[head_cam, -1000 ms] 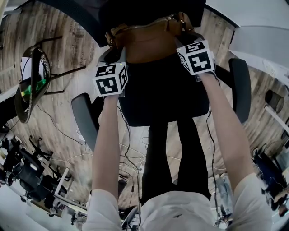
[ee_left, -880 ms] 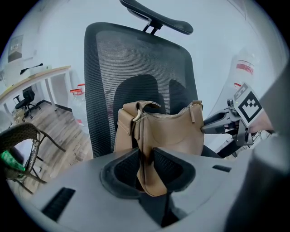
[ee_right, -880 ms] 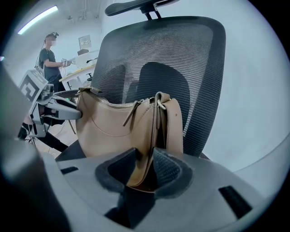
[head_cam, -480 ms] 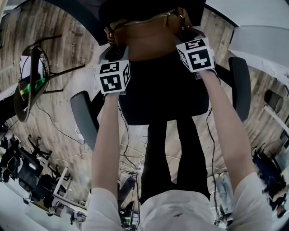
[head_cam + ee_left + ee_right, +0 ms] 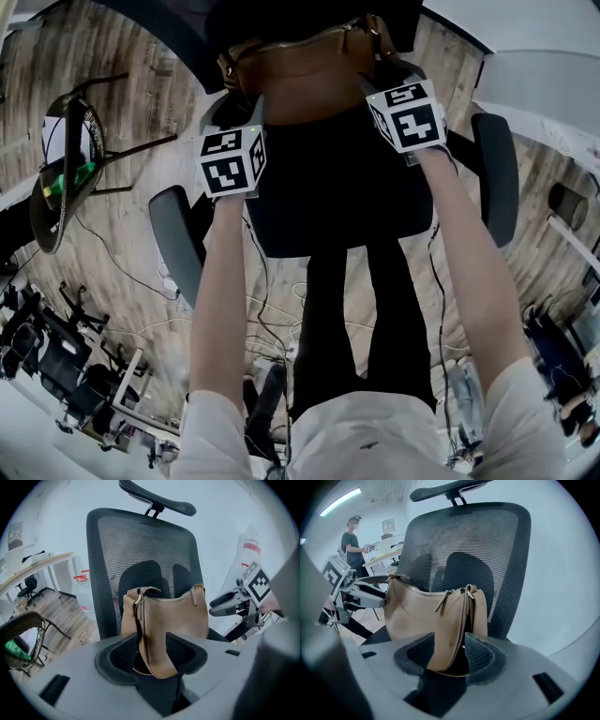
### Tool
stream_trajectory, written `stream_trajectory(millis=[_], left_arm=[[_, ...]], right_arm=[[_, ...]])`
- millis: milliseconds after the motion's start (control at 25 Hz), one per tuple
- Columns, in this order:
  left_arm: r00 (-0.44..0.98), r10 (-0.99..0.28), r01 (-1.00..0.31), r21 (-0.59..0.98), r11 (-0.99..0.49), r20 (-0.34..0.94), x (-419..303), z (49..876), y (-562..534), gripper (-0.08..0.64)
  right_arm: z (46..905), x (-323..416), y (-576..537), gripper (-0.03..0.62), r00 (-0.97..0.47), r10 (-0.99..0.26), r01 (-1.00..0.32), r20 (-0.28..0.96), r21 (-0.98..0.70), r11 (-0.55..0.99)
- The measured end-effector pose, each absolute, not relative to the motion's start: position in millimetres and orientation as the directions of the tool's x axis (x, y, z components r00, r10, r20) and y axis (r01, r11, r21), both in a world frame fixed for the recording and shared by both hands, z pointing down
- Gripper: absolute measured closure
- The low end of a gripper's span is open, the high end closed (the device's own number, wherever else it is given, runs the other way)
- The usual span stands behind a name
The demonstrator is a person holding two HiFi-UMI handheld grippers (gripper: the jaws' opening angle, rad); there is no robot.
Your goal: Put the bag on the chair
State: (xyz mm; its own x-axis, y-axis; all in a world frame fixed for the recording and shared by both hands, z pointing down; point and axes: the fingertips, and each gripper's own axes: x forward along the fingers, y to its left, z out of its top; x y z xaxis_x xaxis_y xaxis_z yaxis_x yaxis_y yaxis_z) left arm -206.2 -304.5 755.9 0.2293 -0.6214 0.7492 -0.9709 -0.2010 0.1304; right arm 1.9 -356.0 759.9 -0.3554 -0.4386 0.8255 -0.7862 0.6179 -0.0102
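Observation:
The tan leather bag stands upright on the black office chair's seat and leans on the mesh backrest. My left gripper has the bag's left end between its jaws. They are opening, with a dark gap on one side. My right gripper straddles the other end of the bag. It is also opening, and its right pad stands apart from the leather. In the head view the bag lies between the left gripper and the right gripper.
The chair has a headrest and two armrests. A dark wire side chair with a green item stands on the wooden floor at left. Cables trail behind the seat. A person stands by desks far off.
The bag and both grippers have shifted slightly toward the backrest. Over the last half second the hands have hardly moved.

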Motion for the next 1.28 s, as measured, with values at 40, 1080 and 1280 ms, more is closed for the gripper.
stream_trajectory(millis=[40,1080,1280], left_arm=[[0.231,-0.623,-0.971,0.133,-0.2,0.747,-206.8,753.9,-303.5,0.38],[0.373,-0.603,-0.928,0.268,-0.26,0.705,-173.3,657.1,-225.1,0.38],[0.383,-0.622,-0.924,0.292,-0.247,0.683,-169.0,632.4,-213.9,0.38]], right_arm=[[757.7,0.8,-354.5,0.383,-0.354,-0.44,-0.782,0.825,-0.003,0.623],[655.3,-18.3,-268.7,0.376,-0.387,-0.498,-0.811,0.776,-0.029,0.585],[635.3,-28.8,-248.6,0.364,-0.424,-0.489,-0.798,0.763,-0.059,0.6]])
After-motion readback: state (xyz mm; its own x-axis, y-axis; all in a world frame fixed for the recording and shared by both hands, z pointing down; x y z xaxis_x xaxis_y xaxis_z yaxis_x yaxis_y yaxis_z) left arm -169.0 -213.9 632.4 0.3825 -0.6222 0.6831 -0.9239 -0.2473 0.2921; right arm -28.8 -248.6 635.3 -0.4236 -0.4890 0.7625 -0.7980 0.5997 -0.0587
